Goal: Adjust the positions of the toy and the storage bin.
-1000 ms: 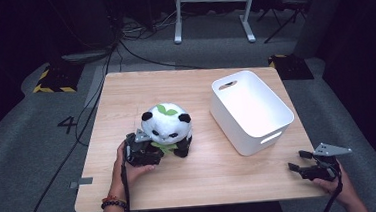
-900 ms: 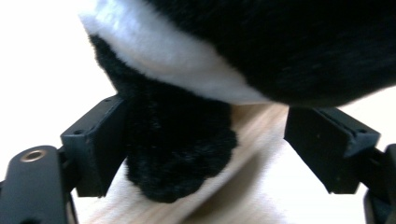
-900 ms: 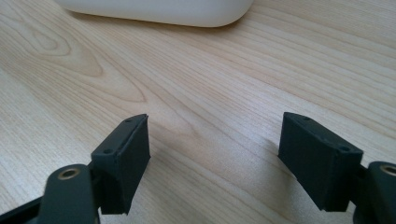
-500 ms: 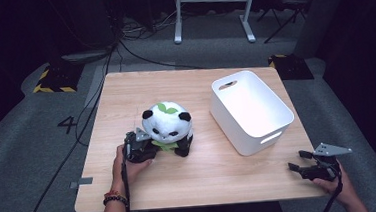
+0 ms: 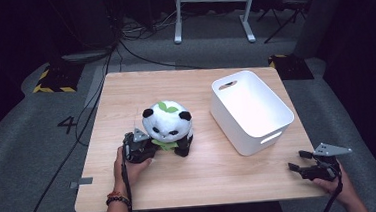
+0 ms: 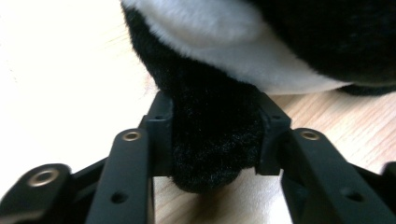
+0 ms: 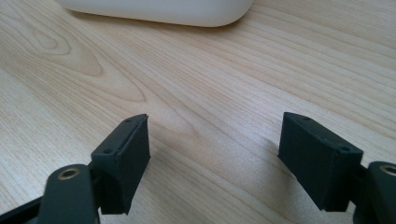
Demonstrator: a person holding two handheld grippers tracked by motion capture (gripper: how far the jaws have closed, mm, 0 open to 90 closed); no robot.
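A black and white panda plush [image 5: 168, 127] with a green leaf on its head sits near the middle of the wooden table [image 5: 125, 95]. My left gripper [image 5: 146, 148] is at the plush's left side, shut on one black limb of the panda plush [image 6: 215, 140], which fills the gap between the jaws. My right gripper [image 5: 297, 161] rests at the table's front right corner, open, with bare wood between its fingers [image 7: 126, 158]. A white bin [image 5: 250, 110] stands empty at the right.
The white bin's rounded base [image 7: 159, 9] lies just ahead of my right gripper. Cables, a metal stand [image 5: 214, 9] and yellow-black floor markers [image 5: 54, 80] lie on the grey floor beyond the table.
The left gripper and the panda plush have barely shifted. The right gripper has not moved.
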